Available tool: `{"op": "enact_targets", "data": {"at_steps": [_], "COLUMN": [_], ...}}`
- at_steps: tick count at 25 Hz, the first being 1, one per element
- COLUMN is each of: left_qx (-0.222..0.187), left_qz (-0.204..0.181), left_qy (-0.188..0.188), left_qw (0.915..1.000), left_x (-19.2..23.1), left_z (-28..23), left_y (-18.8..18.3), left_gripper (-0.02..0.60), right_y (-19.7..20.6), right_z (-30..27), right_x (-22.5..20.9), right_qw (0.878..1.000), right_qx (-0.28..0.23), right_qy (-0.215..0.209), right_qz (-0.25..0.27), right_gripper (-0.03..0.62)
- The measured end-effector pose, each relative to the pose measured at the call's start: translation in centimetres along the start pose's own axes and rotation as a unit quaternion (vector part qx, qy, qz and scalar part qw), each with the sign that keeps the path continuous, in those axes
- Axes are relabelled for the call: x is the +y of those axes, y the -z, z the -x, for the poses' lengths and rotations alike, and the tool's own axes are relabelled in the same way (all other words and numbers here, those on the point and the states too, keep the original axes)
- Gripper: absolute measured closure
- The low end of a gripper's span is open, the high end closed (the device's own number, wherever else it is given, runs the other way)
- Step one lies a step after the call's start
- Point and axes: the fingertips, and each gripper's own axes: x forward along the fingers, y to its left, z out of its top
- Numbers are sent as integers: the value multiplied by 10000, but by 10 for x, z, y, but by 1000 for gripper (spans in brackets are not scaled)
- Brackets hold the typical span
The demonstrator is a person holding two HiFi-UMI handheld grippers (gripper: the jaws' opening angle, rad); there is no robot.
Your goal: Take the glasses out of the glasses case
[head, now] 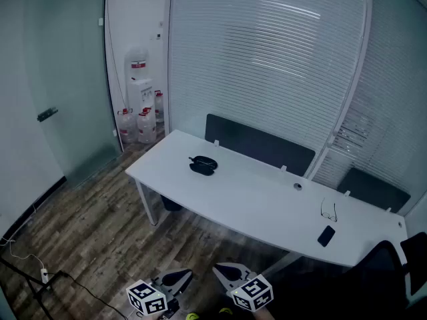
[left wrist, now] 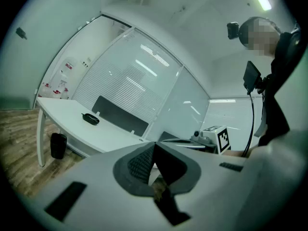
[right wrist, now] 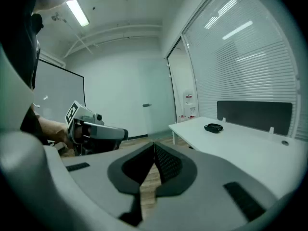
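The black glasses case lies on the white counter, toward the counter's left end as the head view shows it and about midway between its front and back edges. It is too small in every view to tell whether its lid is up.

A pair of glasses lies bare on the counter toward its right end. A black phone lies at that same end, closer to the counter's front edge. A small round fitting sits in the counter top nearer its back edge, right of the middle.

Dark partition panels stand along the counter's back edge. A black bin stands on the wooden floor under the counter's left end. Beyond that end, in the corner, are a water dispenser and water jugs. A black office chair stands in front of the counter's right end.

Both tongs are held side by side well short of the counter's front edge, touching nothing on it. The left tongs are pressed together with nothing between their ribbed pads. The right tongs are likewise pressed together and empty.
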Motion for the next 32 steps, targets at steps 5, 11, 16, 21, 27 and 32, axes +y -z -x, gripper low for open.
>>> {"op": "enact_targets", "data": {"at_steps": [5, 11, 16, 21, 27, 32], "left_qx": [-28, 34, 54, 87, 59, 10], "left_qz": [16, 114, 192, 349, 227, 138], "left_qy": [35, 49, 60, 211, 458, 185], "left_qw": [10000, 9999, 9998, 9991, 9987, 9997], "left_x": [-4, 0, 0, -5, -15, -1], "left_z": [-2, 0, 1, 0, -11, -20], "left_y": [0, 9, 14, 20, 20, 15], "left_gripper": [578, 578, 578, 578, 578, 578], "right_y": [0, -2, 6, 21, 28, 31], "right_z": [0, -1, -1, 1, 3, -7], "right_x": [0, 2, 6, 12, 1, -17], "right_qw": [10000, 9998, 9993, 9983, 9989, 9988], "right_qx": [-8, -98, 20, 301, 474, 474], "right_qy": [10, -1, -69, -161, 12, 50], "right_qz": [-38, -200, -375, -470, -67, -126], "right_gripper": [576, 576, 576, 579, 579, 577]}}
